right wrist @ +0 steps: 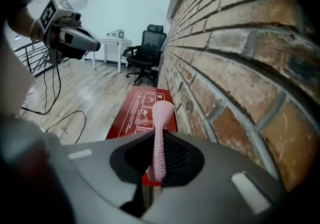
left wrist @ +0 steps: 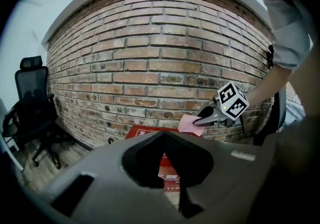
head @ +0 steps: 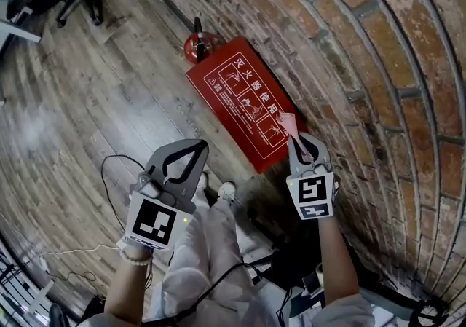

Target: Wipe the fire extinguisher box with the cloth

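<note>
Right tool (head: 293, 140), outstretched, pinches cloth (head: 286, 122) over box (head: 233, 92).

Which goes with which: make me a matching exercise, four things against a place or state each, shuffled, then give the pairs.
1. pink cloth
2. fire extinguisher box
3. left gripper
4. office chair

A. black, on wheels by the brick wall
B. red, on the floor against the wall
C. jaws shut on nothing
D. pinched in the right gripper's jaws

Pairs: 1-D, 2-B, 3-C, 4-A.
</note>
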`<state>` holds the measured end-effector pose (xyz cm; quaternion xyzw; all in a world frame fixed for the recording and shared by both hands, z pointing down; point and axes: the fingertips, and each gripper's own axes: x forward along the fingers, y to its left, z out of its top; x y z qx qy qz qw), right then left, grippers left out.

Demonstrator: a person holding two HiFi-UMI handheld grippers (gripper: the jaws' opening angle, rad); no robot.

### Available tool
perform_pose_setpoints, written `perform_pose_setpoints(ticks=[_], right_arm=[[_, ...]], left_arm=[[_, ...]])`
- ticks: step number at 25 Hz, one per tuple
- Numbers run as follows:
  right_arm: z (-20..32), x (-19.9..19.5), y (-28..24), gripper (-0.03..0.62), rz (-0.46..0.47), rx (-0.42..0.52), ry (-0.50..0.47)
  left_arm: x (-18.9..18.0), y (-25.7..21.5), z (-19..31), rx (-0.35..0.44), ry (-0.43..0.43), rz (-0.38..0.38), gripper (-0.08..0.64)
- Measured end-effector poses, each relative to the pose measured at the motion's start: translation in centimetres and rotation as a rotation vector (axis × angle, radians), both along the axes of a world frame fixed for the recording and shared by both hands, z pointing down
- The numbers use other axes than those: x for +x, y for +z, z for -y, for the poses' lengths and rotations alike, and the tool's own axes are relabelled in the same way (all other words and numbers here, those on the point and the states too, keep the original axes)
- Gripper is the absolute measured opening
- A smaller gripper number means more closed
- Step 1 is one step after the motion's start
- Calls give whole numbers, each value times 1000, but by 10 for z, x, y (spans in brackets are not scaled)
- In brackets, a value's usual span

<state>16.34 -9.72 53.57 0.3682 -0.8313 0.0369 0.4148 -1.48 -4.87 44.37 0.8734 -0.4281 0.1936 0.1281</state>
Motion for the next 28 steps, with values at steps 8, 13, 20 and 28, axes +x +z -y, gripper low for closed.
perform_pose_setpoints(ticks=[8, 13, 20, 28], right_arm=[[45, -78, -13, 28, 18, 59, -155], [67, -126, -13, 28, 1, 86, -252], [102, -179, -4, 28, -42, 121, -321], [137, -209, 19, 28, -125, 130, -338]], left_arm=[[-25, 1, 1, 1, -61, -11, -2], [-42, 2, 0, 0, -98, -15, -2], [-61, 9, -6, -13, -129, -9, -2], [-81, 17, -9, -26, -161, -9, -2]])
